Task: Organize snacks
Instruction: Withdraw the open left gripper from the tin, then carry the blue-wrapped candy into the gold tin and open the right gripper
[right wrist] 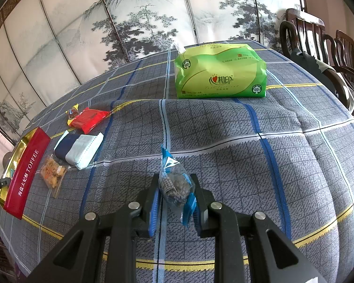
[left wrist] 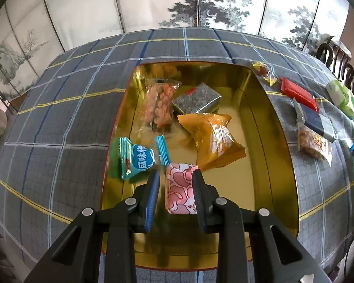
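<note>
Hovering over the near end of the gold tin (left wrist: 278,146), the left claw (left wrist: 175,195) is seen with a pink-patterned packet (left wrist: 179,192) between its fingers; the right pad touches the wrapper, the blue left pad stands just apart, so the grip looks loosened, probably for a drop into the tin. Inside the tin, beyond the pink packet, an orange pouch (left wrist: 212,141), a teal candy (left wrist: 139,158), a clear bag of pink pieces (left wrist: 161,105) and a grey speckled packet (left wrist: 197,99) are already gathered, which suggests the tin is being used as the collecting place.

Over on the open tabletop (right wrist: 247,129), well to the right of the tin, the right claw (right wrist: 175,200) is pinched on a clear blue-edged bag of dark bits (right wrist: 175,184), held upright, probably so it can be carried across.

Just beside the tin's red TOFFEE side (right wrist: 27,172), more snacks are left waiting: a small bag of golden pieces (right wrist: 52,171), a navy-and-white packet (right wrist: 79,147), a red packet (right wrist: 89,118) and a yellow-wrapped sweet (right wrist: 72,113). A green tissue pack (right wrist: 220,70) is parked far from the tin, likely no part of the sorting.

Roughly half the job is judged done.
</note>
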